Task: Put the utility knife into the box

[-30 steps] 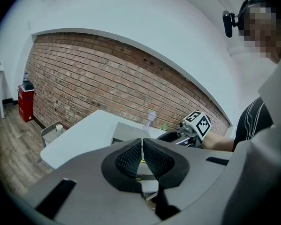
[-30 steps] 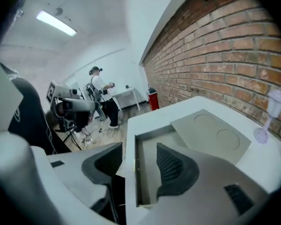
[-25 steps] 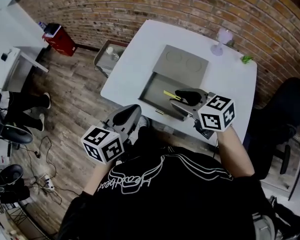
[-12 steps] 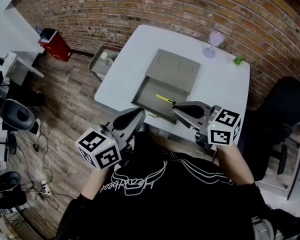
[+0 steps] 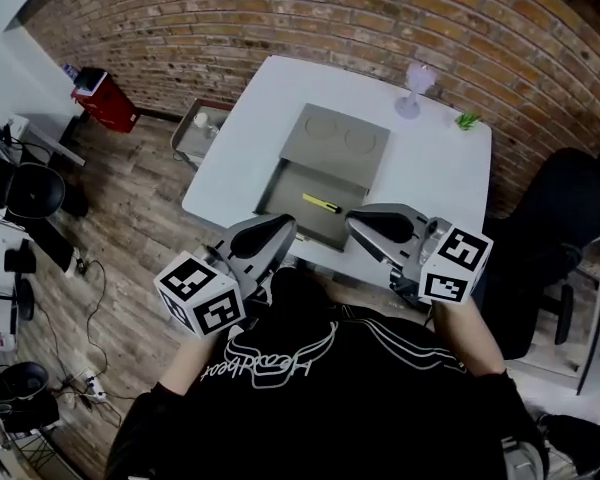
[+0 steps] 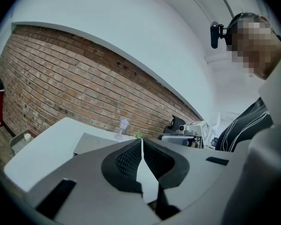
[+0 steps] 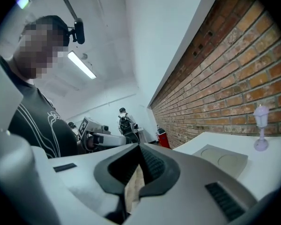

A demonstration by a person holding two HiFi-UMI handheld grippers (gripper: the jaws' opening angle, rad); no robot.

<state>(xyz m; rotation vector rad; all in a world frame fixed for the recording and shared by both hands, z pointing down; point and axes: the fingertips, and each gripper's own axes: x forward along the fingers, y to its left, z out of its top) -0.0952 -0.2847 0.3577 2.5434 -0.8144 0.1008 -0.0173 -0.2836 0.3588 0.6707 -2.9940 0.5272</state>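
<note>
The utility knife [image 5: 321,204] lies inside the open box [image 5: 285,196] on the white table [image 5: 245,133]. The left gripper [image 6: 141,143] and right gripper [image 7: 139,148] hover near the table's edge, jaws together and empty.

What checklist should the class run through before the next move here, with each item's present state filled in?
1. Utility knife lies inside the box: ok.
2. Right gripper shut with nothing between its jaws: ok.
3. Left gripper shut with nothing between its jaws: ok.
4. Neither gripper touches the knife: ok.
5. Lid closed over the box: not ok, it lies open behind it.
6. Knife blade retracted: cannot tell, too small.
</note>
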